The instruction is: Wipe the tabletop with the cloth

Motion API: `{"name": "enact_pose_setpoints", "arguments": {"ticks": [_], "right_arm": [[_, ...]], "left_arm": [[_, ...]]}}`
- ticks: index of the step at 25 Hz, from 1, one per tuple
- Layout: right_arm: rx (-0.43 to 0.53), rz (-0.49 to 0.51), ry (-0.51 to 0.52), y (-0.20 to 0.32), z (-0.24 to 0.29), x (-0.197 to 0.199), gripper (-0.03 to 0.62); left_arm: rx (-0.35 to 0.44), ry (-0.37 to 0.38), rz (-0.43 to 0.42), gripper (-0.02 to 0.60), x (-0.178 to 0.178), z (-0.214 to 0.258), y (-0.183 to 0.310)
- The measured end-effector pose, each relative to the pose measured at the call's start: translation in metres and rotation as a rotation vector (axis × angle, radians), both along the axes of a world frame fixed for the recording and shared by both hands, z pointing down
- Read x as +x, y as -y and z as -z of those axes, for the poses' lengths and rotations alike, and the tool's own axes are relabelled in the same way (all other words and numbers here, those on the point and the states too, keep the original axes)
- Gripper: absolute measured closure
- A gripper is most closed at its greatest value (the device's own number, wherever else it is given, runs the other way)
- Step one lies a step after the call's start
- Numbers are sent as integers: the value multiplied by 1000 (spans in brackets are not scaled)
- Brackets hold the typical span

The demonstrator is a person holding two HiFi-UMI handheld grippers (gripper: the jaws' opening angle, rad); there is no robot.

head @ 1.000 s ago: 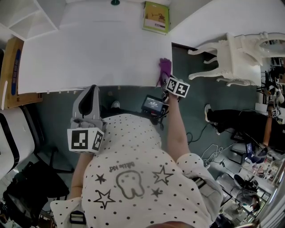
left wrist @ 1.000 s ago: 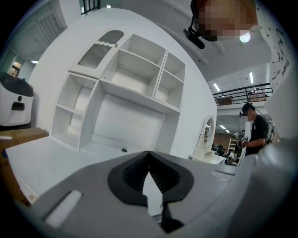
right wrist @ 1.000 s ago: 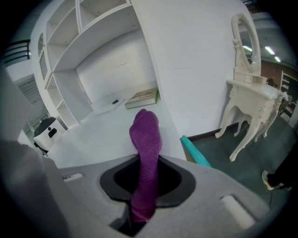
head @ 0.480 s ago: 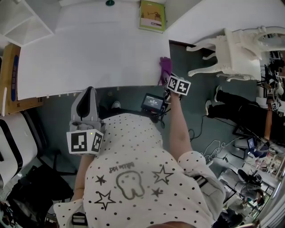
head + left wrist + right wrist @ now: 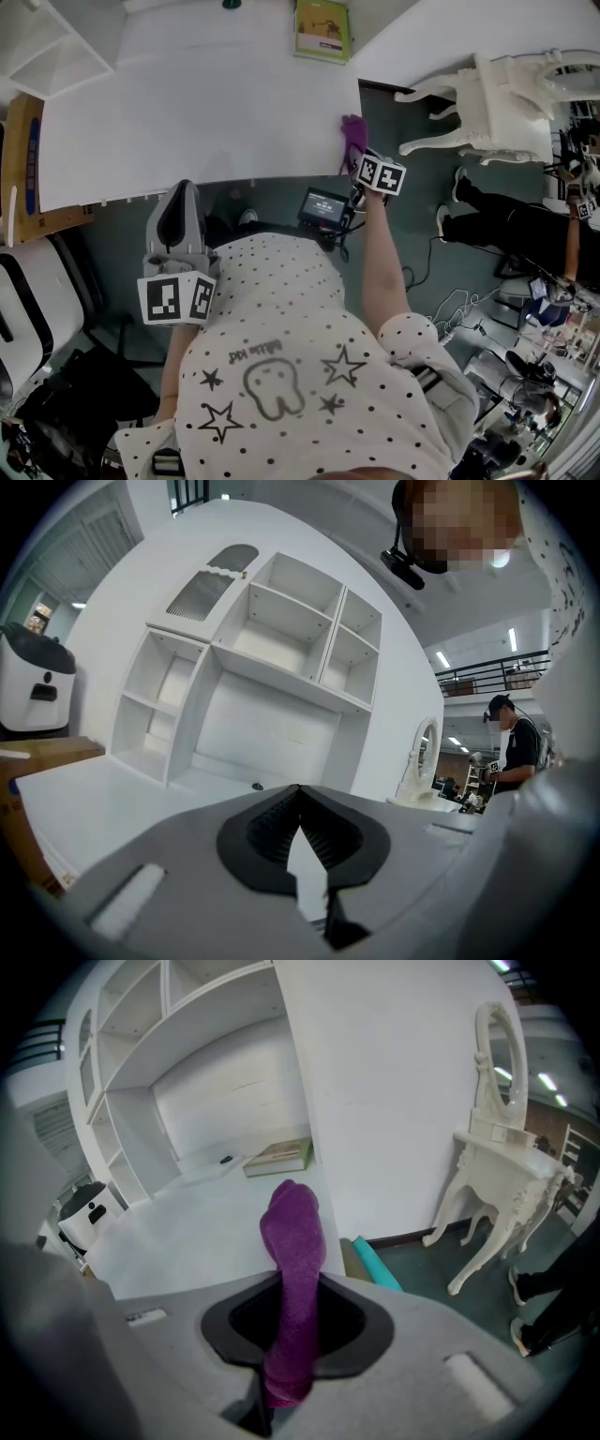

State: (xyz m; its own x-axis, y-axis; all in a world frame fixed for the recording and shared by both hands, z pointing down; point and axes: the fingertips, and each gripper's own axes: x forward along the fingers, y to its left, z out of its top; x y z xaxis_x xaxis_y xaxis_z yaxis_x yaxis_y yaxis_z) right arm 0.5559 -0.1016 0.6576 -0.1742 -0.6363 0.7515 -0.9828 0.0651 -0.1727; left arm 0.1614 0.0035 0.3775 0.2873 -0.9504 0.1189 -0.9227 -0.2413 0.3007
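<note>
The purple cloth (image 5: 292, 1241) is clamped between the jaws of the right gripper (image 5: 295, 1335), and its free end sticks out past the jaw tips. In the head view the right gripper (image 5: 360, 161) is held at the front right corner of the white tabletop (image 5: 187, 112), with the cloth (image 5: 352, 139) seen over the table's right edge; whether it is pressed onto the surface cannot be told. The left gripper (image 5: 181, 192) is held low, in front of the table's near edge and well apart from the cloth. Its jaws are seen closed tip to tip in the left gripper view (image 5: 302, 836), with nothing caught between them. A green book (image 5: 322, 30) is laid at the far edge of the tabletop
</note>
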Motion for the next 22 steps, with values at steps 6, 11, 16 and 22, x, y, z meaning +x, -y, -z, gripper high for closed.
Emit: {"name": "enact_pose_setpoints", "arguments": {"ticks": [6,11,16,22], "right_arm": [[3,35,-60,2,0,2,523],[3,2,-62,4,1,2,523],[120,-93,53,-3,32,-12,523],[321,-89,115,-26,103,-52,523]], "left_arm": [[2,11,8,581,-8,1,-3],[0,15,19,581,-20,0,-9],[-5,10,18,581,-34,-1,-14],[-7,15,-38,581,-47,-2,-18]]}}
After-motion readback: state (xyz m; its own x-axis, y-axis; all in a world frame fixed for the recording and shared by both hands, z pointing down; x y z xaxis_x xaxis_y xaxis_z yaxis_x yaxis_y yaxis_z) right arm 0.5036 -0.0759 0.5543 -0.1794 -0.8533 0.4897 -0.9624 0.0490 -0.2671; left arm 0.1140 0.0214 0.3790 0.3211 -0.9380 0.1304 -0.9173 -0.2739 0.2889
